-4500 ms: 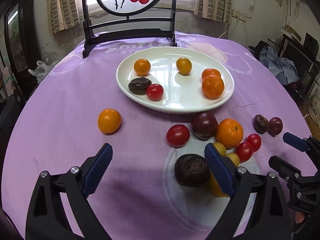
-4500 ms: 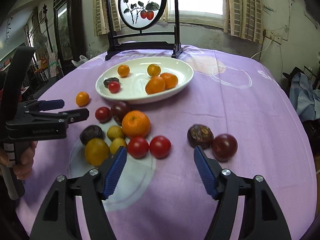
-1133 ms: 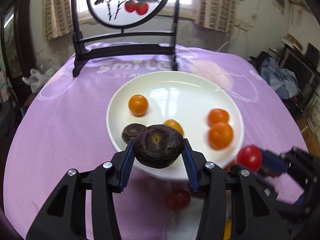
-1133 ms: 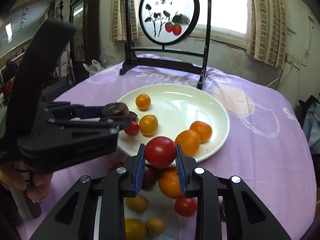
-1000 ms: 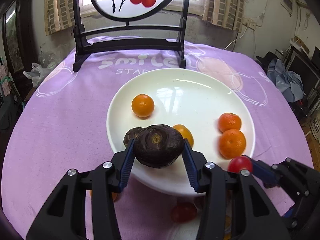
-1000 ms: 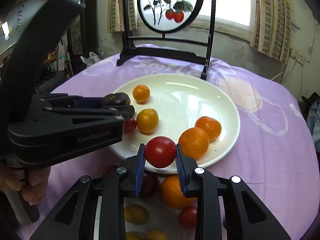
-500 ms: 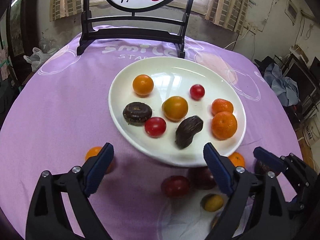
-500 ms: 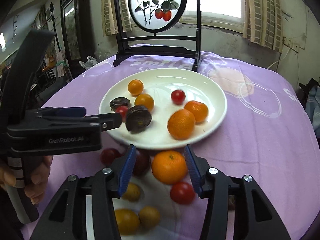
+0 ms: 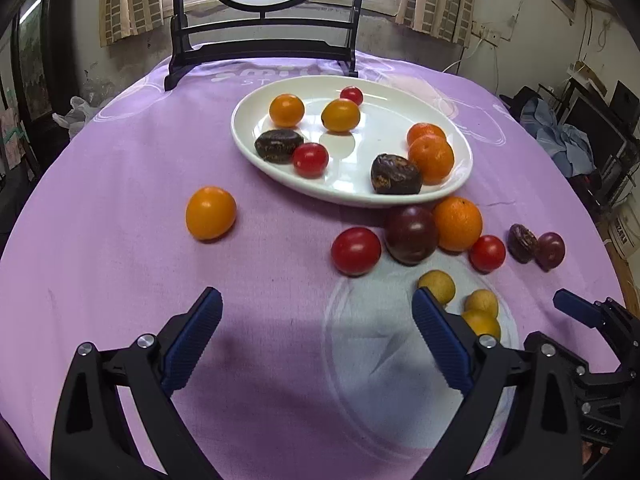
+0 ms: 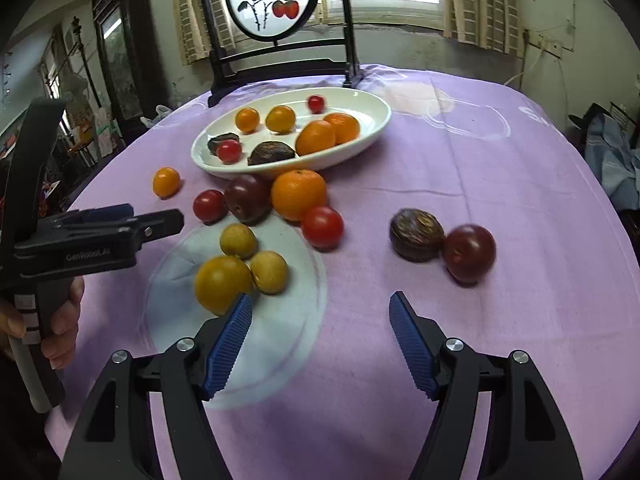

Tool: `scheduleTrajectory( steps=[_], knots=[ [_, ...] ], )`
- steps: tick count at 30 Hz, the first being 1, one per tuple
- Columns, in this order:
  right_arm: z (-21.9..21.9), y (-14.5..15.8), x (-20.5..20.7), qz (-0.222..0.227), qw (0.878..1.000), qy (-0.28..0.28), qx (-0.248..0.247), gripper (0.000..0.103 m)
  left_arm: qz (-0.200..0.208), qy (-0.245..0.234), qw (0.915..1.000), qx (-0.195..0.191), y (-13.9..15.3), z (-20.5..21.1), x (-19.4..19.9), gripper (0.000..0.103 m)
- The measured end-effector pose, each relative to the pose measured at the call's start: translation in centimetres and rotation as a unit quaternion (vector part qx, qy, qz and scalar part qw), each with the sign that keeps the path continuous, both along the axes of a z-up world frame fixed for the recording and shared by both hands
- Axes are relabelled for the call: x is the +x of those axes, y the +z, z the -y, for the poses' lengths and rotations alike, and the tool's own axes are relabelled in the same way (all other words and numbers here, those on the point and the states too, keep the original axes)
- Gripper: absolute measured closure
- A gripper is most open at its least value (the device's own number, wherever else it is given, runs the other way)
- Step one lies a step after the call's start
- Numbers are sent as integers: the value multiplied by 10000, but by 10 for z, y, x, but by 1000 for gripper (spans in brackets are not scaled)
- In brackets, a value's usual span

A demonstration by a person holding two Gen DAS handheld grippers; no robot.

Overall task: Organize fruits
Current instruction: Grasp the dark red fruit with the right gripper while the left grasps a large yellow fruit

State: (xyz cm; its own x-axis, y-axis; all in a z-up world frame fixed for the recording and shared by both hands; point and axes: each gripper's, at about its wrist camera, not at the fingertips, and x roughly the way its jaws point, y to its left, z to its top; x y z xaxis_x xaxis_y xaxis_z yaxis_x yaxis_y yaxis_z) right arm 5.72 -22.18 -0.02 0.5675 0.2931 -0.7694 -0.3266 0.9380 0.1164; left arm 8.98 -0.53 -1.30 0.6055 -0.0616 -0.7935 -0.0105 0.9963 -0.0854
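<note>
A white plate (image 9: 400, 196) at the back of the purple table holds several fruits, among them a dark wrinkled passion fruit (image 9: 395, 175) against two oranges and a small red tomato (image 9: 351, 95) near the far rim. My left gripper (image 9: 316, 304) hovers over bare cloth in front of a loose red tomato (image 9: 355, 251). Its jaws are wide and still opening, with nothing between them. My right gripper (image 10: 320, 300) is also opening and holds nothing. It has a yellow fruit (image 10: 223, 284) by its left finger and a passion fruit (image 10: 417, 234) and plum (image 10: 469, 252) ahead on the right.
More loose fruit lies in front of the plate: an orange (image 9: 457, 223), a dark plum (image 9: 411, 234), small yellow fruits (image 9: 437, 286) and a lone orange fruit (image 9: 211, 213) to the left. A painted round screen on a black stand (image 9: 260, 40) rises behind the plate. A hand (image 10: 60, 320) grips the left tool.
Both grippers let go over the plate, leaving the passion fruit and the small red tomato on it. Both then drew back to the near side of the table with jaws spread.
</note>
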Motion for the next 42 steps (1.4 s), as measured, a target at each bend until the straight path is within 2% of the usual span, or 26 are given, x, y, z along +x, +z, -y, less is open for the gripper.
scheduleTrajectory(
  steps=[5, 9, 13, 17, 19, 21, 26, 29, 33, 38, 42],
  knots=[
    [15, -5, -7, 27, 9978, -432, -509, 26, -40, 7, 10000, 10, -11, -1, -11, 9],
    [35, -13, 1, -217, 9947, -836, -559, 26, 108, -174, 9998, 62, -11, 1, -16, 9],
    [42, -20, 13, -274, 9907, -1012, -870, 26, 169, -307, 9994, 48, -9, 4, -15, 9],
    [44, -24, 28, -229, 9902, -1005, -944, 27, 113, -396, 9992, -8, -10, 5, -13, 9],
    [47, -23, 36, -150, 9894, -1119, -910, 30, 66, -421, 9991, -45, -11, 4, -12, 9],
    [52, -25, 46, -185, 9898, -1166, -792, 38, 36, -426, 9990, -95, -12, 4, -11, 9],
    [50, -26, 66, -163, 9924, -956, -764, 39, -40, -468, 9988, -130, -15, 4, -9, 9],
    [50, -24, 71, -131, 9937, -906, -643, 63, -25, -538, 9985, -131, -15, 5, -10, 9],
    [51, -20, 61, -205, 9954, -862, -376, 63, 6, -602, 9979, -229, -14, 6, -13, 9],
    [44, -6, 38, 5, 9980, -622, -89, 63, 36, -695, 9976, -47, -10, 15, -19, 9],
    [35, -3, 28, 28, 9993, -376, 16, 63, 2, -839, 9965, -60, -4, 29, -25, 9]
  ],
)
